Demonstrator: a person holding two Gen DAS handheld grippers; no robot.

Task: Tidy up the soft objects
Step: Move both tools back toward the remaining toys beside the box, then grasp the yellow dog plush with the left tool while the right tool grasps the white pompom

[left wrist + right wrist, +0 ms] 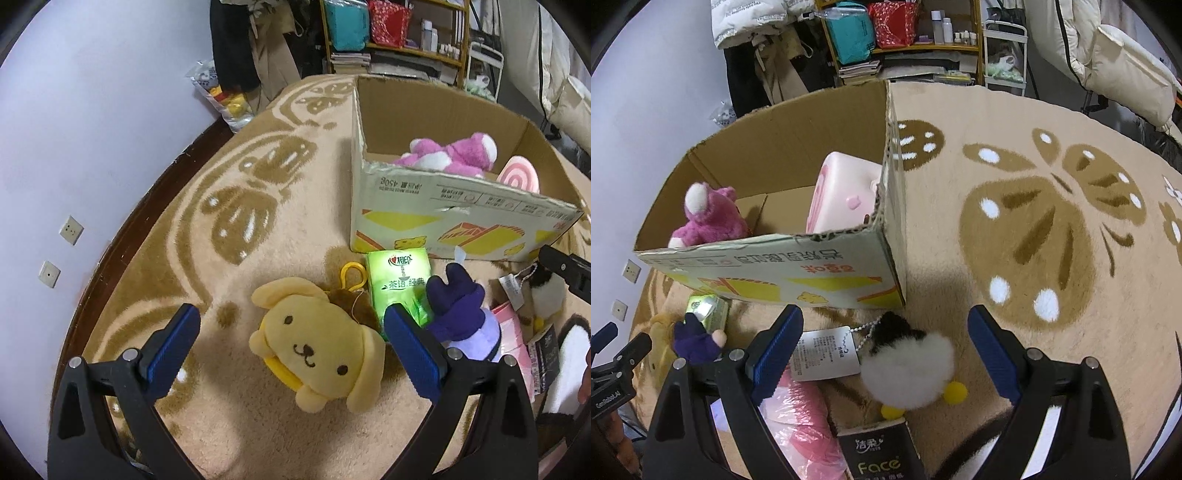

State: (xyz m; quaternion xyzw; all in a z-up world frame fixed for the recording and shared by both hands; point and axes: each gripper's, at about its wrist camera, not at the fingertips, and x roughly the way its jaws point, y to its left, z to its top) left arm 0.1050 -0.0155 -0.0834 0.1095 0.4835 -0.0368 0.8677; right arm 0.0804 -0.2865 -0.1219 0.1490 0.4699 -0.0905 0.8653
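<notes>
A cardboard box (461, 229) stands on the rug and holds a pink plush bear (454, 151) and a pink striped cushion (517, 179). In front of it lie a yellow dog plush (317, 347), a green tissue pack (400, 282) and a purple plush (461, 314). My left gripper (288, 325) is open, hovering over the yellow dog. My right gripper (884, 328) is open above a white and black penguin plush (908, 365) with a paper tag (827, 354). The box (783, 277) with the bear (709, 218) and cushion (842, 192) lies just beyond.
A pink plastic-wrapped pack (801, 417) and a dark "Face" tissue pack (879, 458) lie near the right gripper. The patterned beige rug (1034, 229) stretches to the right. A shelf (905, 33), hanging clothes and a white wall (74, 129) stand behind.
</notes>
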